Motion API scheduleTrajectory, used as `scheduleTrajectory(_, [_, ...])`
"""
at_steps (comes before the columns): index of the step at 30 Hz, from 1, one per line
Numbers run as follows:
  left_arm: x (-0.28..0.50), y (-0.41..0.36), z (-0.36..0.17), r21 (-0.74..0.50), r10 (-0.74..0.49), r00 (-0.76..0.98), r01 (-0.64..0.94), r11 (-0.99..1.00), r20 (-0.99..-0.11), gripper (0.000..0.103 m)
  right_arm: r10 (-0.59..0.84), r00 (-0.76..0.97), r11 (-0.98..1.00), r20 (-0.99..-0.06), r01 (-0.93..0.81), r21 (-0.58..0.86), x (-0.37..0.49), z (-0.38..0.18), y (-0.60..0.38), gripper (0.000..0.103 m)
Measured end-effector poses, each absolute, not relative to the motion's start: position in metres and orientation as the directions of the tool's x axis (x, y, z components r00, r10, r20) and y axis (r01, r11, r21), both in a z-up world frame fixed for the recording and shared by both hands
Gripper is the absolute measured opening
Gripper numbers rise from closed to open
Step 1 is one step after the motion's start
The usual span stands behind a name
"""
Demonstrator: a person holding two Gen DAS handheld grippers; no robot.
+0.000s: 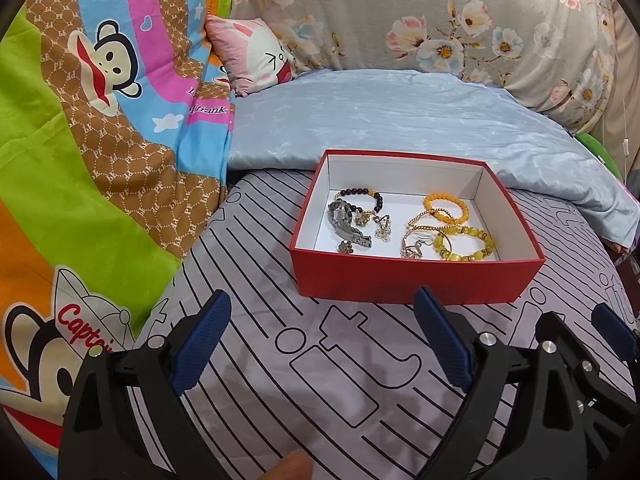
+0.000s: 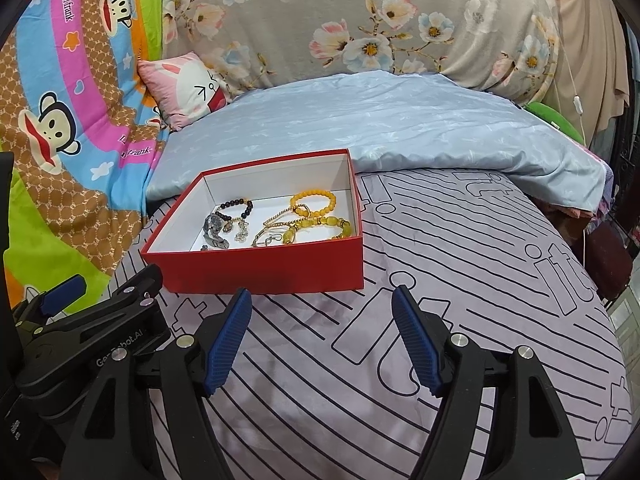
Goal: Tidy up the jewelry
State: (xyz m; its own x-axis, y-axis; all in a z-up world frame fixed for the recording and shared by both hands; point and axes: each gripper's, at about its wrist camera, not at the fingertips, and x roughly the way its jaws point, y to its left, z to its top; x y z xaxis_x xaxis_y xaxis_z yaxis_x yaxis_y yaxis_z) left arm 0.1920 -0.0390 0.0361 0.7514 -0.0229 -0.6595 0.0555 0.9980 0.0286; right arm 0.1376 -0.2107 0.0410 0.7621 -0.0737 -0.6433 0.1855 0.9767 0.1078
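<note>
The red box (image 1: 416, 280) sits open-topped on the bed, a shallow rectangular carton with matte red outer walls and a smooth white lining. All the jewelry I can see lies on its floor. On the left side: a dark round-bead bracelet (image 1: 362, 198) and a metal link watch (image 1: 347, 222), its segmented band curled on itself. On the right side: an opaque orange bead bracelet (image 1: 446, 205), a fine gold chain (image 1: 430, 219) touching it, and a translucent yellow bead bracelet (image 1: 466, 242) with larger, glossy beads. Small silver pieces (image 1: 412, 246) lie between the two groups — too tangled for me to separate.

The box rests on a lilac sheet (image 1: 320, 360) printed with thin black lines and outlined shapes. Just behind it lies a folded pale-blue quilt (image 1: 400, 120) with a faint sheen, then a grey floral cover (image 1: 440, 12). A bright cartoon-monkey blanket (image 1: 100, 120) fills the left, with a small pink cushion (image 1: 256, 54) at its edge.

My left gripper (image 1: 322, 336) hangs near the box's front wall with its jaws spread wide and nothing between the ribbed blue pads (image 1: 200, 348). My right gripper (image 2: 322, 334) is likewise spread and empty — black frames, blue textured pads, both apart from the box.
</note>
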Motion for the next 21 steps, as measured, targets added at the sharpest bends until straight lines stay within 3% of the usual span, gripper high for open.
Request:
scheduleTrajectory(7, [0.1957, -0.0364, 0.0317, -0.006, -0.048, 0.73, 0.059, 0.998, -0.682, 0.095, -0.076, 0.761, 0.978, -0.645, 0.183, 0.102, 0.1377, 0.0405, -0.2095, 0.071])
scheduleTrajectory(21, [0.1951, -0.0375, 0.0273, 0.012, -0.028, 0.734, 0.05, 0.999, -0.679, 0.095, -0.086, 0.756, 0.979, -0.649, 0.186, 0.087, 0.1375, 0.0358, -0.2059, 0.071])
